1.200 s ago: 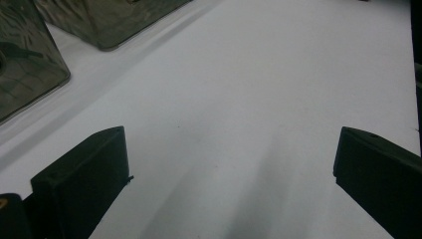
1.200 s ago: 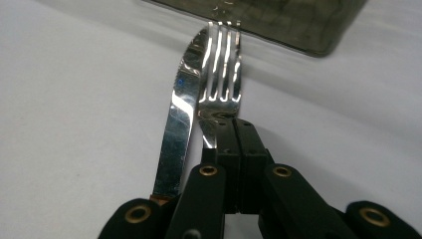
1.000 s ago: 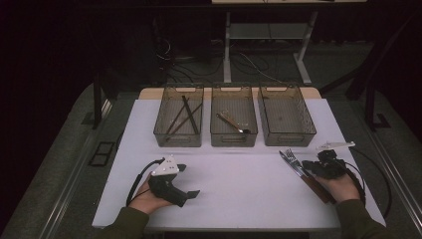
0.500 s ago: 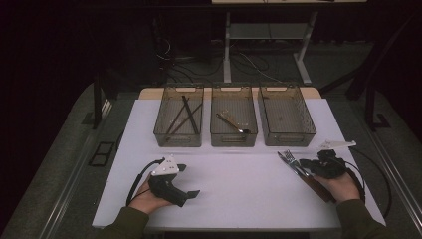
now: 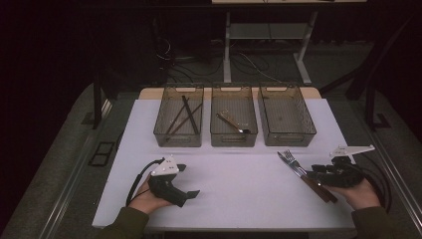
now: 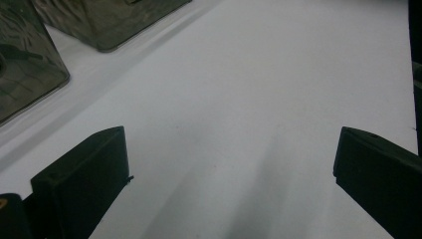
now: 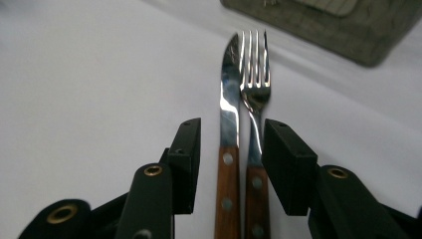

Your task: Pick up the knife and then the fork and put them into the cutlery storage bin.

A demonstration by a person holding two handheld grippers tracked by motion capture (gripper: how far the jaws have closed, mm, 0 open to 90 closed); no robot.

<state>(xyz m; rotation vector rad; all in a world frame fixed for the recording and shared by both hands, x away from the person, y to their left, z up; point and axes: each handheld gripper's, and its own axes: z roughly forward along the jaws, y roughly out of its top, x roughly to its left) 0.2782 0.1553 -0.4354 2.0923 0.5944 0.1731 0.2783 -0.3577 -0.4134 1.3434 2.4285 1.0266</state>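
My right hand-held gripper (image 7: 231, 164) is spread around the knife (image 7: 229, 129) and fork (image 7: 255, 119), which lie side by side near the right edge of the bench (image 5: 239, 174). I should pinch just one handle. My left hand-held gripper (image 6: 229, 169) rests spread wide, holding nothing.

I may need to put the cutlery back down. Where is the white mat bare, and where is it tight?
Bare: the wide stretch of white mat between the left gripper and the knife and fork, in front of the three bins. Tight: the right side, where the right gripper straddles both handles.
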